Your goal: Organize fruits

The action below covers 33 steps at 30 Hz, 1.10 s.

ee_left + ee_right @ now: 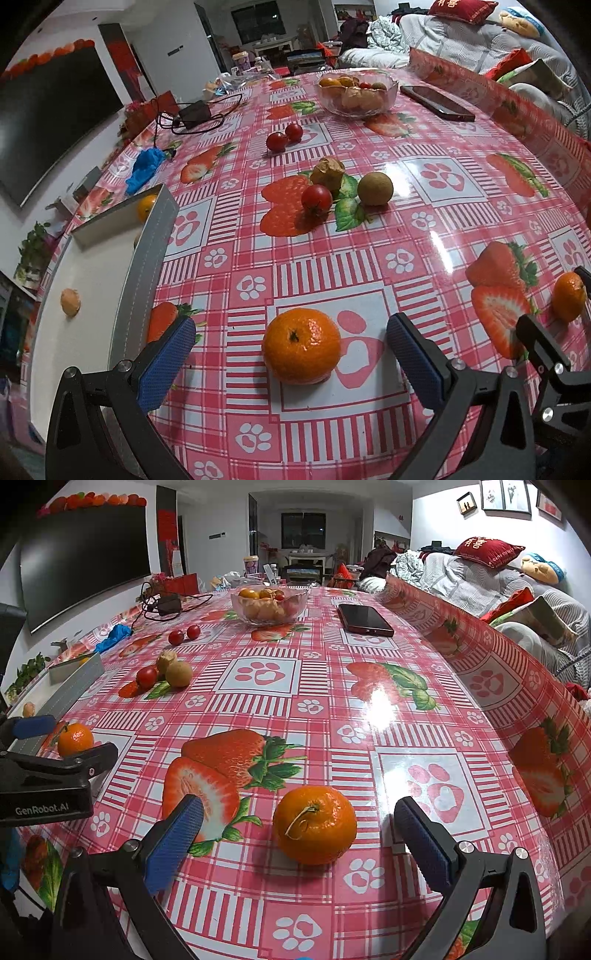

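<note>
Two mandarins lie on the bench (pixel 461 221), one (pixel 301 346) between the wide-open jaws of the left gripper (pixel 291 360) and another (pixel 315 825) between the equally open jaws of the right gripper (pixel 299 840), neither fruit touched by a pad. Just left of the first stands a white tray (pixel 147 251), cut off by the frame, holding a pale fruit (pixel 70 302) and a half-hidden orange one (pixel 146 207). Farther on sit a cherry tomato (pixel 316 198), a brown round fruit (pixel 375 188), a wrinkled husk-like fruit (pixel 328 172) that is hard to identify, two more tomatoes (pixel 284 138), then a glass bowl (pixel 356 94) of blurred fruit beside a phone (pixel 437 102).
</note>
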### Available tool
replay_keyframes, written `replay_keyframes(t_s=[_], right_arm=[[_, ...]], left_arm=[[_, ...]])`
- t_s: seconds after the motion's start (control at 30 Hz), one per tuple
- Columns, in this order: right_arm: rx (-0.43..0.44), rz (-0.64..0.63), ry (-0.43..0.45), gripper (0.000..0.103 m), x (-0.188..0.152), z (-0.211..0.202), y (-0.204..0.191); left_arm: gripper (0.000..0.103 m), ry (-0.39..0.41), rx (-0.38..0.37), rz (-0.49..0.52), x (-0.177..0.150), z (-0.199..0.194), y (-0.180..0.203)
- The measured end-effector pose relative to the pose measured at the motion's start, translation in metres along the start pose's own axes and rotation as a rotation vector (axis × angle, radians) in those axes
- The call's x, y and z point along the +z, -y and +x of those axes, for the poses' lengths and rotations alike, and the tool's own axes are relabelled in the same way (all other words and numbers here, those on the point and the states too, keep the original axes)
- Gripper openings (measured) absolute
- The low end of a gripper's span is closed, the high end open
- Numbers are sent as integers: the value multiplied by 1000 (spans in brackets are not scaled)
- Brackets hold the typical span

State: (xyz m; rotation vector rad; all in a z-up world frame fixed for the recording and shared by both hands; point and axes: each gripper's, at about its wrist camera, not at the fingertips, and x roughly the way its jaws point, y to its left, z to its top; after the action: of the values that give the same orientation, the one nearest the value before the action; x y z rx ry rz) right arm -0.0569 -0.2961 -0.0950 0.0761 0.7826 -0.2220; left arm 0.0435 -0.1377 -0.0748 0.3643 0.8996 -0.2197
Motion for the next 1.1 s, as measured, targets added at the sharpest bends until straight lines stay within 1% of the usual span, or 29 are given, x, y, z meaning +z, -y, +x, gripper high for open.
replay_keyframes(t_s=[0.27, 0.33, 0.47, 0.5, 0.57, 0.67, 0.73, 0.77, 0.8, 0.83, 0.87, 0.9, 0.93, 1.0, 1.07, 1.1], right_arm=[[0, 0, 0, 103, -1, 0, 0], [0, 0, 0, 103, -1, -1, 0], [0, -2, -18, 103, 2, 1, 0], [1, -3, -31, 103, 4, 2, 0], [3, -6, -69, 103, 9, 5, 0], [9, -11, -123, 103, 14, 10, 0], [10, -11, -149, 103, 18, 12, 0], [8, -13, -152, 103, 17, 11, -1], [10, -15, -153, 101, 17, 11, -1], [16, -20, -148, 92, 17, 8, -3], [23, -28, -141, 86, 17, 5, -4], [31, -36, -139, 69, 18, 3, -7], [37, -39, -140, 55, 20, 2, -8], [48, -33, -144, 38, 21, 1, -7], [76, -2, -155, 38, 22, 1, -3], [110, 25, -163, 38, 23, 1, 2]], left_arm=[[103, -12, -9, -11, 0, 1, -2], [103, -33, -41, -35, 0, 5, -7], [103, -118, -150, -117, 2, 15, -21], [102, -121, -157, -117, 3, 16, -21], [97, -111, -159, -94, 4, 13, -17], [83, -95, -182, -63, 4, 7, -9], [66, -85, -209, -46, 4, 3, -5], [61, -79, -210, -37, 4, 2, -3], [43, -72, -219, -29, 4, -1, -2], [41, -69, -227, -25, 4, -3, -1], [41, -72, -229, -21, 3, -4, -1], [41, -73, -234, -21, 2, -4, -1], [41, -74, -239, -21, 1, -6, -1], [41, -80, -255, -29, -2, -8, -3], [41, -84, -275, -44, -5, -12, -7], [41, -85, -280, -49, -6, -14, -9]])
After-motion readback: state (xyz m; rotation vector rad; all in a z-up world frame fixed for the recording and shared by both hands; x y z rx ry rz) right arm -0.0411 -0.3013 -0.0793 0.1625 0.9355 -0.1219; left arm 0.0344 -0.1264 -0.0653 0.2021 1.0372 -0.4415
